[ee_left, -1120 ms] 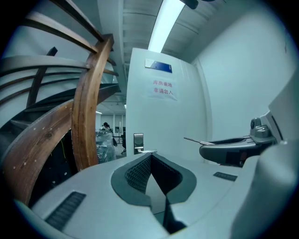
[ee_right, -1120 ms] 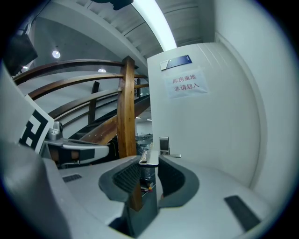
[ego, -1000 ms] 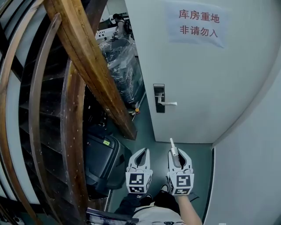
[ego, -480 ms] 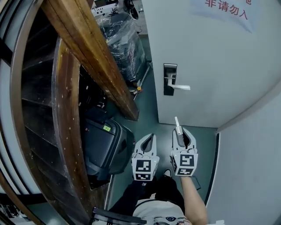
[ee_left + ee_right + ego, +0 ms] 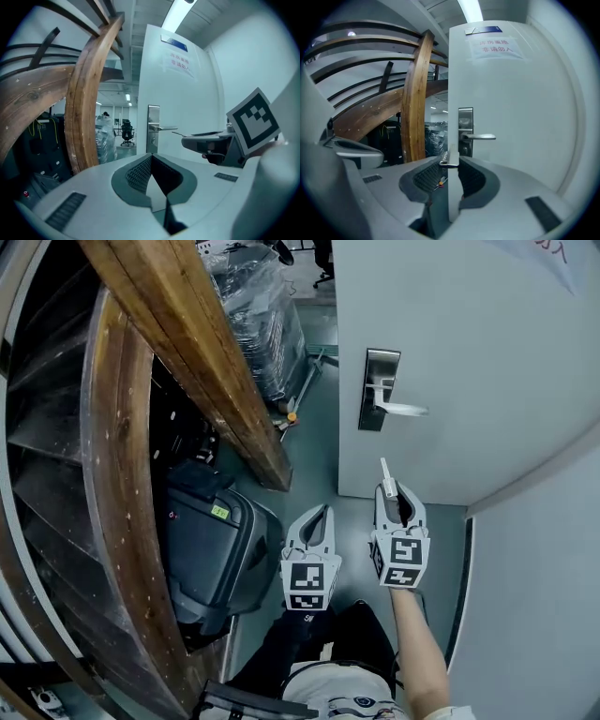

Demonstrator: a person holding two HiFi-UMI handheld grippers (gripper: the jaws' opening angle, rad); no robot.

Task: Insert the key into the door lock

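2 hand-held grippers low before the door | right hand-held gripper [image 5: 395,491] clenched on key [image 5: 385,473], blade forward, likely lined up for the door lock [image 5: 379,390], well apart | left hand-held gripper [image 5: 322,514] closed, empty, idle alongside

Grey claws [image 5: 323,511] [image 5: 391,490], black-white marker cubes [image 5: 306,585] [image 5: 404,561]

Head down; gripper views toward door [image 5: 525,117]
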